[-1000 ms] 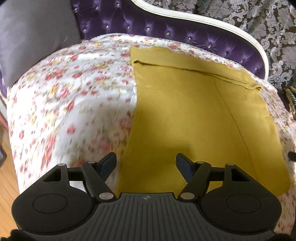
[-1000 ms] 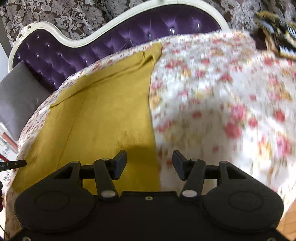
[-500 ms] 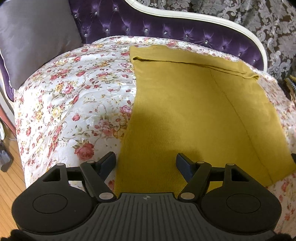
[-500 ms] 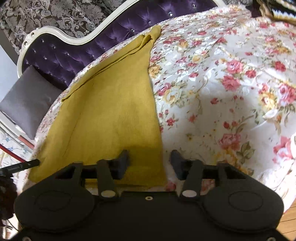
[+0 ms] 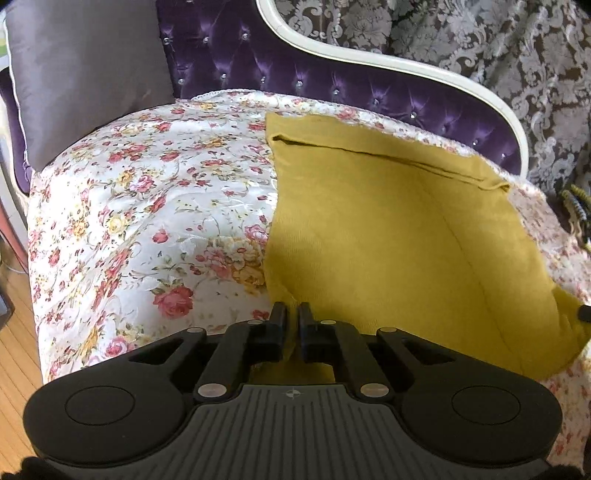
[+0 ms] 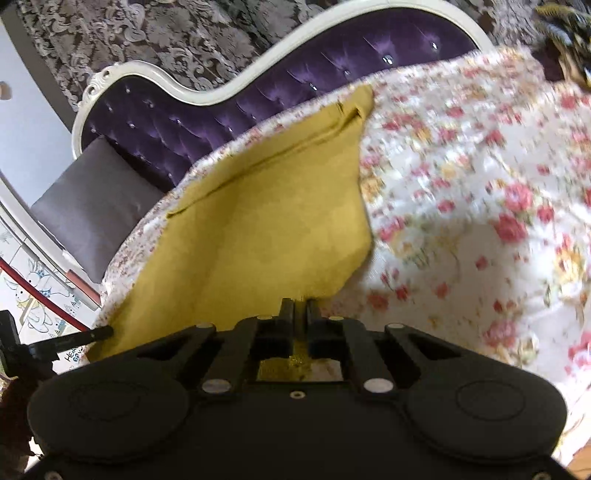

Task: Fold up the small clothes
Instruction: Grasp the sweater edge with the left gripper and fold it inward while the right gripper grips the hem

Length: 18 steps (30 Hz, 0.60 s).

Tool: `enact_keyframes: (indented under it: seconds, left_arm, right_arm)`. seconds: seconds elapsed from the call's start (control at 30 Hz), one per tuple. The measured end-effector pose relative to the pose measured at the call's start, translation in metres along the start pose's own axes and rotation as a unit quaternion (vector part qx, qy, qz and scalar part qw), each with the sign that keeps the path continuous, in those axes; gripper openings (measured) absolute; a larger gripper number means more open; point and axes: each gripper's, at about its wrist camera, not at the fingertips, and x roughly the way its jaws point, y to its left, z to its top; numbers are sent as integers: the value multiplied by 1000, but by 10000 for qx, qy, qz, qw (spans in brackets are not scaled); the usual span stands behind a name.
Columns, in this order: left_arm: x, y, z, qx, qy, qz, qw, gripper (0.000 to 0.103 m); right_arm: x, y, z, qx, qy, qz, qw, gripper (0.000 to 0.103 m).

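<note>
A mustard-yellow knit garment (image 5: 388,236) lies spread on the floral bedspread (image 5: 147,221), its far hem near the headboard. My left gripper (image 5: 292,314) is shut on the garment's near left corner, and the cloth puckers between its black fingers. In the right wrist view the same garment (image 6: 266,229) has its near right corner lifted off the bed. My right gripper (image 6: 301,308) is closing, with that yellow corner pinched between its pads. The other gripper's tip (image 6: 92,334) shows at the left edge of that view.
A purple tufted headboard (image 5: 332,85) with a white frame runs behind the bed. A grey pillow (image 5: 85,74) leans at the far left. Patterned curtain fabric (image 5: 480,44) hangs behind. Wooden floor (image 5: 14,354) shows at the lower left. A dark striped item (image 6: 565,26) lies far right.
Both grippers went from open over the near edge to closed on the garment's two near corners. The right corner has lifted and the near edge now bunches.
</note>
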Motion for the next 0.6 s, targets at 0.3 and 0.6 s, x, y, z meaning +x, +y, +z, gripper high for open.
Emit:
enact_keyframes:
  seconds: [0.3,0.6]
  left_arm:
    - [-10,-1,2,-72,-124,-88,9999,7]
    - [-20,5,16,-366,-296,-345,9983,6]
  right_arm:
    - [-1,13,11,-10,-126,47,9999,14]
    - [-5,17,26,69,-390,188,9990,14]
